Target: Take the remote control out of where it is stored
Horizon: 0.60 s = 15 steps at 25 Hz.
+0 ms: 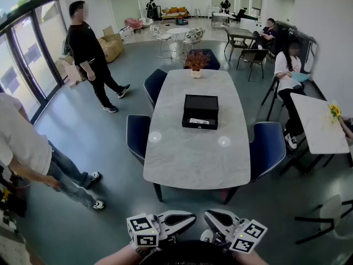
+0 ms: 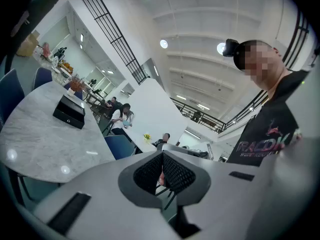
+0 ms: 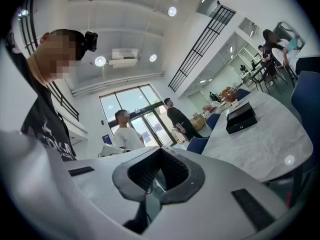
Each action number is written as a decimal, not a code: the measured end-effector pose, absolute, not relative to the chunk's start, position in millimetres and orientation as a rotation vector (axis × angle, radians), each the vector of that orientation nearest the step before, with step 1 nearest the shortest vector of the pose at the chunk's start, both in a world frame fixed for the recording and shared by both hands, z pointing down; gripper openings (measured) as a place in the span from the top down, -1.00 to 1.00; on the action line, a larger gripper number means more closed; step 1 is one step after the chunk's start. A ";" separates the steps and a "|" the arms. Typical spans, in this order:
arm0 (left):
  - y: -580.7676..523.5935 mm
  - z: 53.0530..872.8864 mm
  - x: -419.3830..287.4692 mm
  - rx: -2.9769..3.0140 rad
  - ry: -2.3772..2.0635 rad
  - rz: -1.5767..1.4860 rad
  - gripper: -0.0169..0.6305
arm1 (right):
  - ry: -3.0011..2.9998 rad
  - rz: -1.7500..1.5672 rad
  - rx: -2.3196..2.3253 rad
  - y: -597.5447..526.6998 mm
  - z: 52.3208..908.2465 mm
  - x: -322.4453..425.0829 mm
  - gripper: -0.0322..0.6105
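We hold our left tool (image 1: 190, 219) and right tool (image 1: 210, 217) low at the near edge of the head view, each with its jaws pressed together on nothing, well apart from the white marble oval desk (image 1: 187, 159). A black rectangular box (image 1: 201, 105) sits mid-desk. A pale strip (image 1: 198, 121) lies in its near part; whether that is the remote control we cannot tell.
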State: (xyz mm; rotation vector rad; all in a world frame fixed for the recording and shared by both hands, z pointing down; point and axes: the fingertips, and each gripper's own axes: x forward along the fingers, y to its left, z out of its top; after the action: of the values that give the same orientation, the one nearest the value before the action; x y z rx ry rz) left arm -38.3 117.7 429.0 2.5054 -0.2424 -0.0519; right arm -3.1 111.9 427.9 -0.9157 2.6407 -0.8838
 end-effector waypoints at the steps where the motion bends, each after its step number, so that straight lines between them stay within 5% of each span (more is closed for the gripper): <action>1: 118.2 428.5 -38.2 2.504 -0.241 -0.054 0.92 | 2.640 -0.880 -0.918 112.1 427.1 -2.8 0.87; 15: 113.9 430.7 -33.2 2.500 -0.242 -0.044 0.92 | 2.603 -0.854 -0.903 103.9 421.8 7.1 0.87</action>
State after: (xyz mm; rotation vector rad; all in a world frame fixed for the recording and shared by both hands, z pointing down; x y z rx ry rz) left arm -33.2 113.9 430.7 2.5004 -0.2424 -0.0445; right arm 7.1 103.9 421.8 -0.9034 2.6026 -0.8541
